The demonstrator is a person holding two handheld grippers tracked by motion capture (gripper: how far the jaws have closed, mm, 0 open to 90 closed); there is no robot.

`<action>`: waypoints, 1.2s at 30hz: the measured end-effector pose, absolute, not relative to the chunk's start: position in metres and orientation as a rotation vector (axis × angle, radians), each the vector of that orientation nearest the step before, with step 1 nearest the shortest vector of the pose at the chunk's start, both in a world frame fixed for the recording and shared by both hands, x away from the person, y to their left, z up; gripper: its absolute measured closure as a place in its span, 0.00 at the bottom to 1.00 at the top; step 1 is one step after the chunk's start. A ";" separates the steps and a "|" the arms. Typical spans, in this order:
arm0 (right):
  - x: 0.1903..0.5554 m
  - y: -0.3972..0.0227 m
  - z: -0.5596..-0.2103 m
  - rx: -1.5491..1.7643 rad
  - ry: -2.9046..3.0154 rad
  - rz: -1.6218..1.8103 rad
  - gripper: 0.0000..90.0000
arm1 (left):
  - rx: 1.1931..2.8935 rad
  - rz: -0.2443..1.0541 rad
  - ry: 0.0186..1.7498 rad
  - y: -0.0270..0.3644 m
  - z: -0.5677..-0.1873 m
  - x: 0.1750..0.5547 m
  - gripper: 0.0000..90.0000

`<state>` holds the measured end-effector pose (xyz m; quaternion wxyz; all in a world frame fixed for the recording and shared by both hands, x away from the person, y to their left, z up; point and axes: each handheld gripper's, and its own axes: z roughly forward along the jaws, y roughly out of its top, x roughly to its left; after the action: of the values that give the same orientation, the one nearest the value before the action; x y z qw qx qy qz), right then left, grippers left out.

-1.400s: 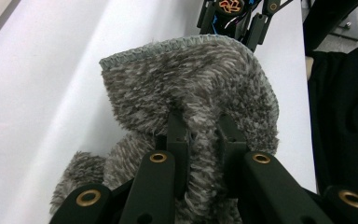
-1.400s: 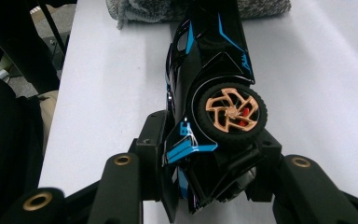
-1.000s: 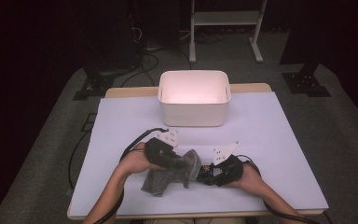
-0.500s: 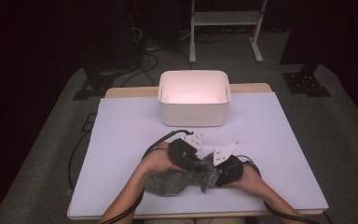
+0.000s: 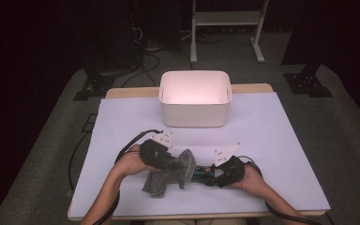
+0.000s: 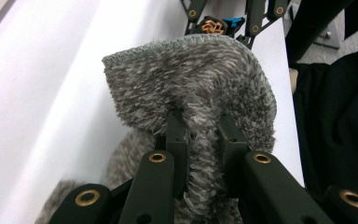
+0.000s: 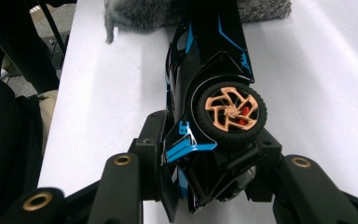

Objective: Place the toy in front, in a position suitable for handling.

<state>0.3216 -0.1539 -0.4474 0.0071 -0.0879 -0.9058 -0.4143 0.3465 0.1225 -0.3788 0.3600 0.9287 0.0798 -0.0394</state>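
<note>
The left tool (image 6: pixel 200 140), clamped on a grey cloth (image 6: pixel 200 88), wiped the toy car (image 7: pixel 214 93) clamped in the right tool (image 7: pixel 209 154); the next move likely called for another pass along the car.

**Setting: a recording lab or studio**

A table (image 5: pixel 281 140) under a pale lilac cover stands lit amid dark surroundings on grey carpet (image 5: pixel 351 140). Black stand feet (image 5: pixel 308 84) flank its far corners, loose cables (image 5: pixel 145 47) lie on the floor behind, and a white metal frame (image 5: pixel 226 28) stands at the back. One plain white bin (image 5: pixel 195 112) sits on the table.
</note>
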 end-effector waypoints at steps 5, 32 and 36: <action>0.321 -0.154 -0.448 -0.289 -2.825 -1.292 0.63 | 2.404 -0.072 0.246 0.135 -0.379 0.346 0.88; 0.334 -0.118 -0.442 -0.187 -2.884 -1.127 0.61 | 2.393 -0.109 0.260 0.134 -0.387 0.349 0.87; 0.343 -0.123 -0.439 -0.169 -2.915 -1.147 0.61 | 2.376 -0.090 0.269 0.129 -0.383 0.356 0.87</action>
<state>0.3431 -0.1231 -0.4394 0.0020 -0.0539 -0.9292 -0.3656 0.3565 0.1294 -0.3825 0.3659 0.9241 0.1047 -0.0349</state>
